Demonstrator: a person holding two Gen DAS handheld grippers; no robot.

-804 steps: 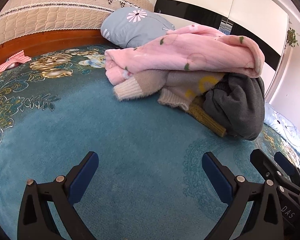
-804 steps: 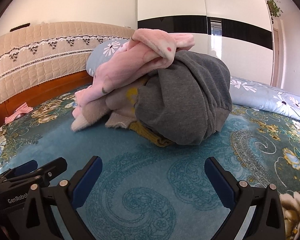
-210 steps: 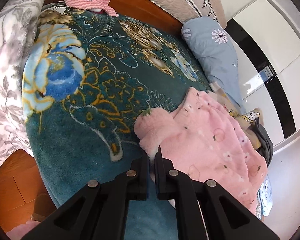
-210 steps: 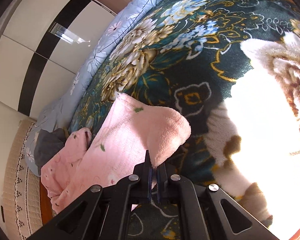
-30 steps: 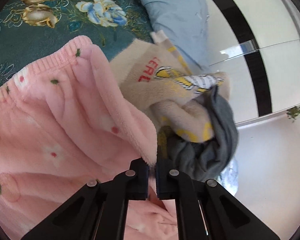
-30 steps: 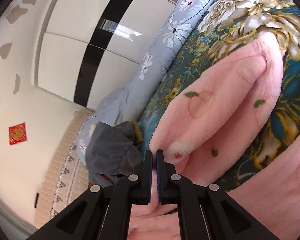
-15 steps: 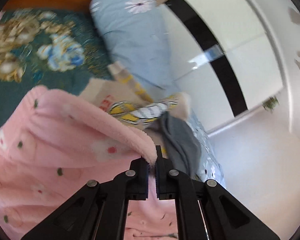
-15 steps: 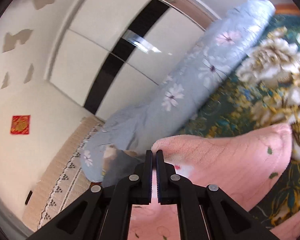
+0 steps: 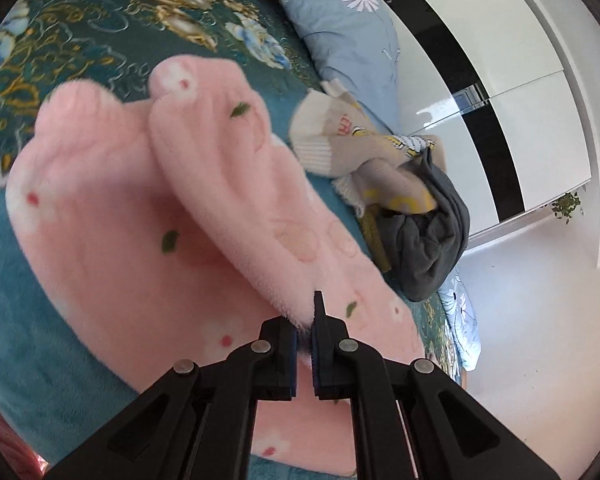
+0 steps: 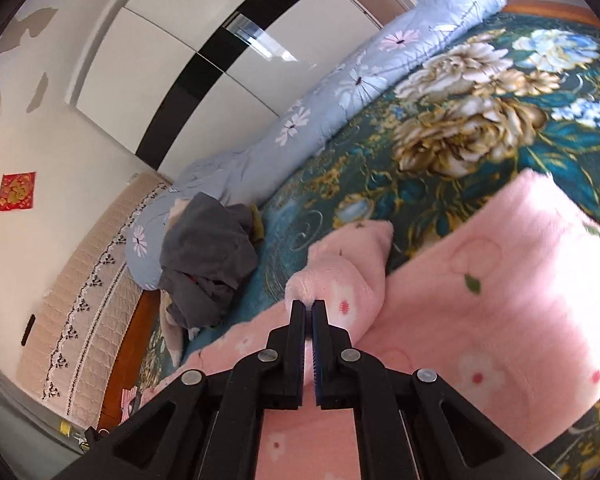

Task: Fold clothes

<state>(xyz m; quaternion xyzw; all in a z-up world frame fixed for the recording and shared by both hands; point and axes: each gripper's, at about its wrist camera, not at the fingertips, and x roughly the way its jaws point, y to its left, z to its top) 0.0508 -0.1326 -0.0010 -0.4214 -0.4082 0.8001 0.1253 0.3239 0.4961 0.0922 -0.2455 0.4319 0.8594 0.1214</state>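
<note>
A fluffy pink garment (image 9: 112, 208) with small flowers and green leaves lies spread on the teal floral bedspread (image 9: 84, 36). My left gripper (image 9: 306, 320) is shut on a raised fold of its edge, which runs away from the jaws over the rest of the cloth. In the right wrist view the same pink garment (image 10: 500, 304) fills the lower right, and my right gripper (image 10: 309, 308) is shut on a bunched corner of it, lifted just above the flat part.
A heap of other clothes, a beige knit sweater (image 9: 364, 152) and a grey garment (image 9: 432, 232), sits past the pink one. A light blue flowered pillow (image 9: 348, 28) and quilt (image 10: 340, 92) lie beyond. A white and black wardrobe (image 10: 204, 48) stands behind the bed.
Both grippers have swung over the bed while keeping hold of the pink cloth. The held folds now lie lower and stretched across the flat part, and more bedspread shows in both views.
</note>
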